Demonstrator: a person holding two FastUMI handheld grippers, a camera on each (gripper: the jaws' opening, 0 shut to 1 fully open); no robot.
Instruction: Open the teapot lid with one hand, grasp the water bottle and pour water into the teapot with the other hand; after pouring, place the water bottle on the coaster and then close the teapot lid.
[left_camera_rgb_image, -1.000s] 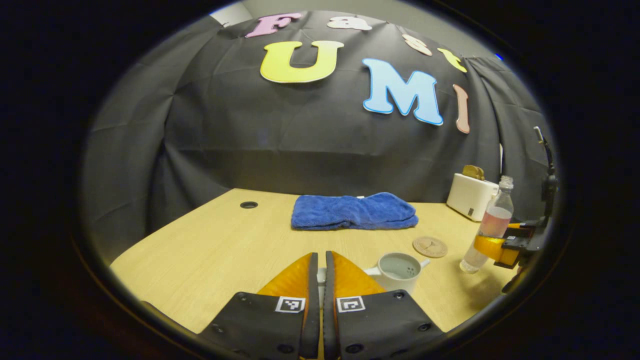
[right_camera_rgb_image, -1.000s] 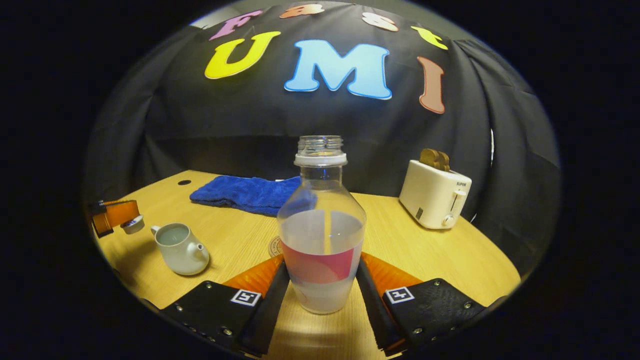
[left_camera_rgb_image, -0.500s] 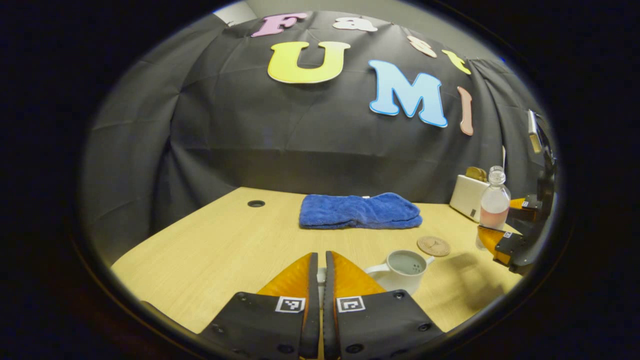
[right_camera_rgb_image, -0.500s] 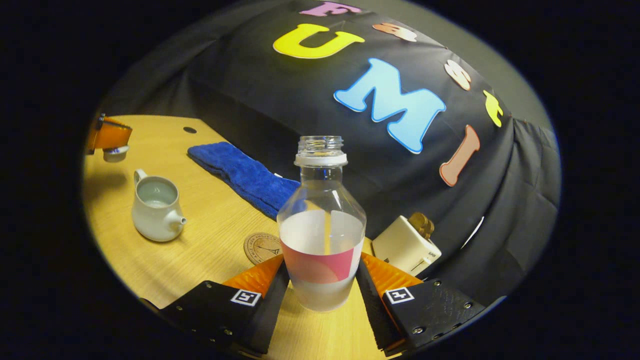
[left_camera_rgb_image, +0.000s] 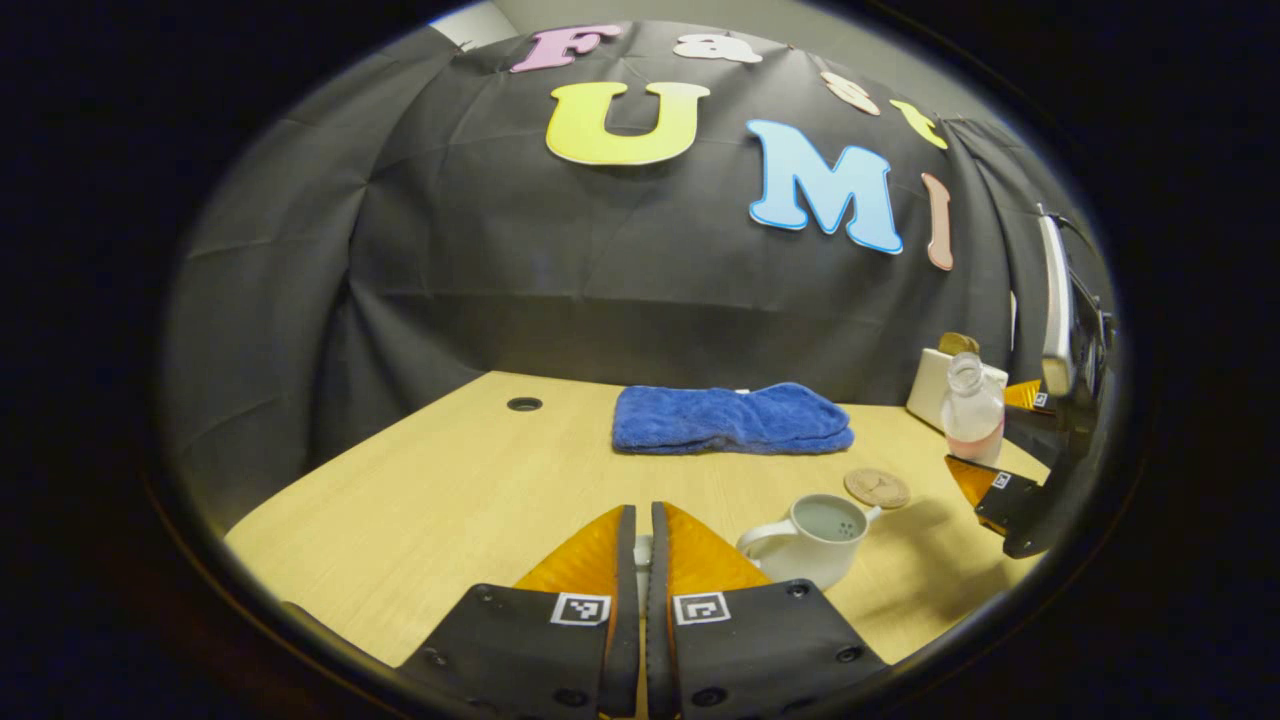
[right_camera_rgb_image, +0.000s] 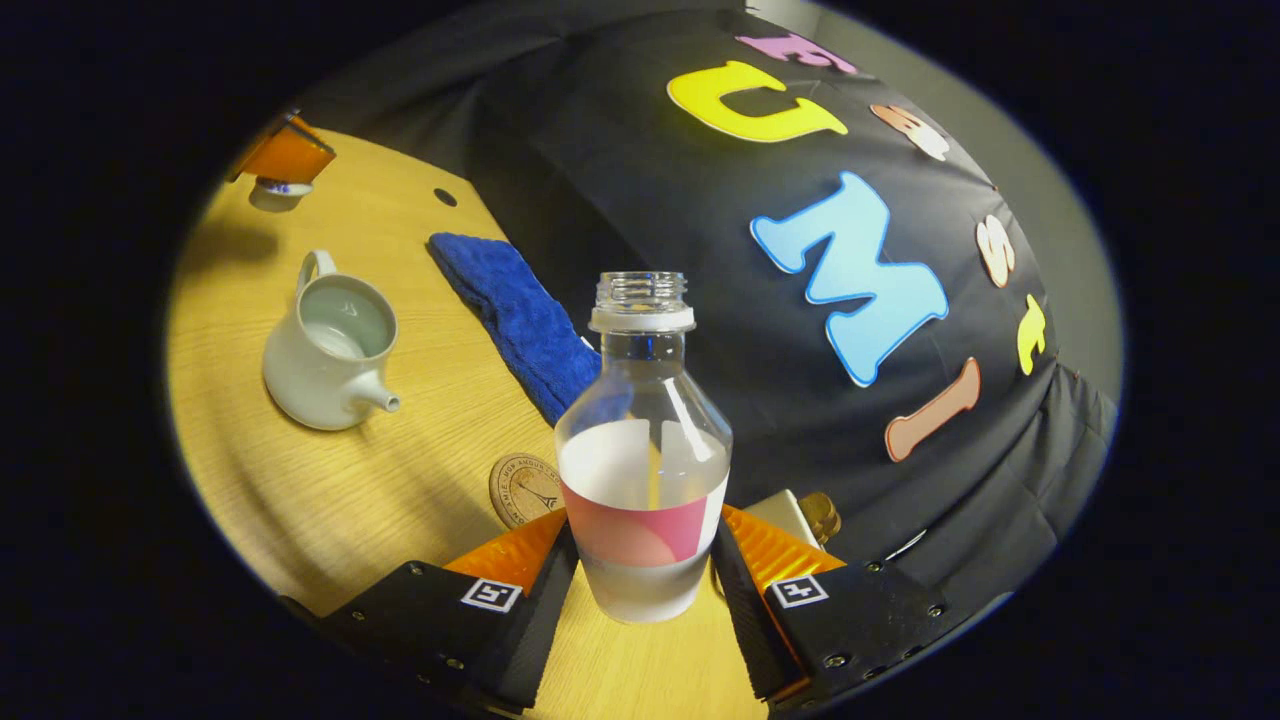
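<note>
We see a light wooden table (left_camera_rgb_image: 450, 490) with a round cable hole (left_camera_rgb_image: 524, 404) near its far edge at about eleven o'clock. A folded blue towel (left_camera_rgb_image: 733, 419) lies along the back at twelve. The open white teapot (left_camera_rgb_image: 812, 526) stands at about three o'clock, and the round cork coaster (left_camera_rgb_image: 876, 488) lies flat just beyond it toward two. A cream toaster (left_camera_rgb_image: 932, 385) sits in the far corner, also near two

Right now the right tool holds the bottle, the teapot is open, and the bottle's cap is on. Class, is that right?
Not quite. The bottle has no cap: the right gripper view shows its bare threaded neck. The right tool does hold it, and the teapot is open.
</note>
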